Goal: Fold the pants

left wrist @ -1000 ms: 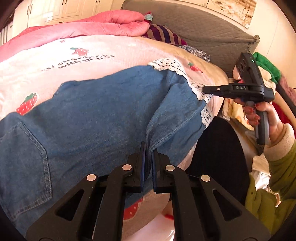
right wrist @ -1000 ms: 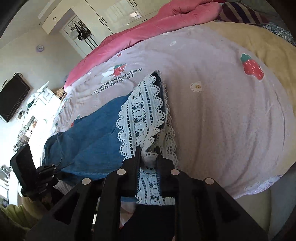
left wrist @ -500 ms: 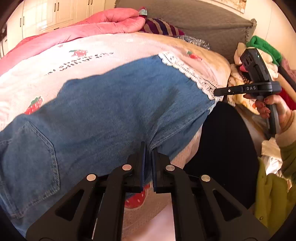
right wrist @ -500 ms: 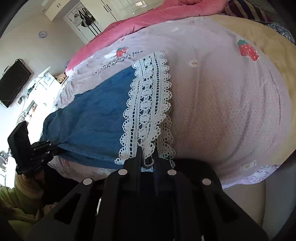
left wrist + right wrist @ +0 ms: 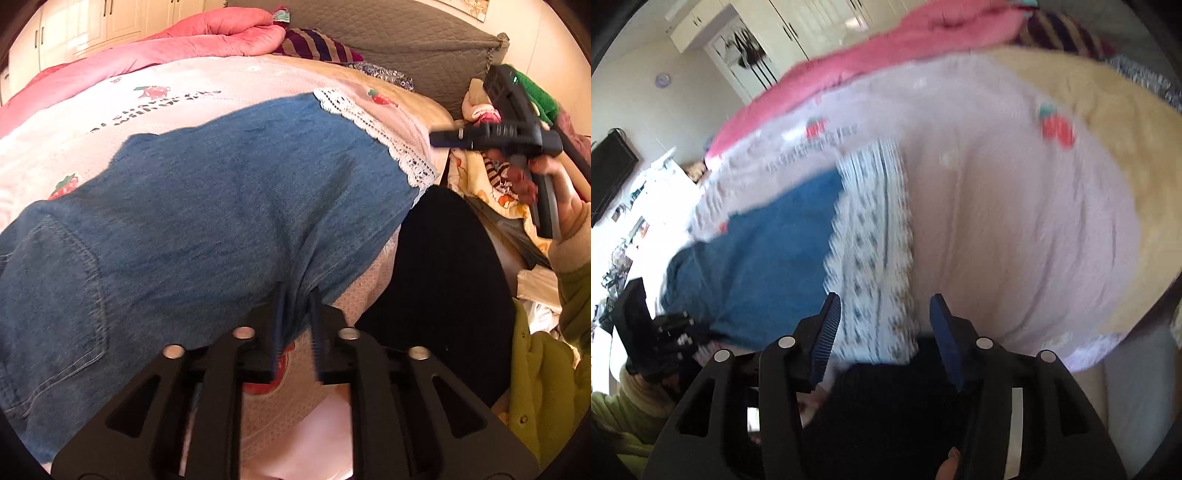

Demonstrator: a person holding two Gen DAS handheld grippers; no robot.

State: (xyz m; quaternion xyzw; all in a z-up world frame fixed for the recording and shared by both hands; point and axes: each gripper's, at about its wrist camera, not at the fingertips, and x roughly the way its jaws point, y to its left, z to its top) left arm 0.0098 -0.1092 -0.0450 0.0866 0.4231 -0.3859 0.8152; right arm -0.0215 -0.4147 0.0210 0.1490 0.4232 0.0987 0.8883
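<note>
Left wrist view first: the denim pants lie spread across the bed, over a pale bedspread printed with strawberries, back pocket at the left of the picture and the white lace hem at the far right. The left gripper sits at the near edge of the denim, its fingers opening, with a fold of blue cloth still lying between them and the pads standing slightly off it. Off to the right, the right gripper hangs just past the lace hem, clear of it, in a hand with a green sleeve.

Over to the right wrist view, badly blurred: the right gripper is opening, its blue-padded fingers parted wide. The lace hem lies flat on the bed beyond them, and neither pad presses it. The left gripper shows at the far left, at the denim's edge. A pink quilt is bunched along the far side of the bed.
</note>
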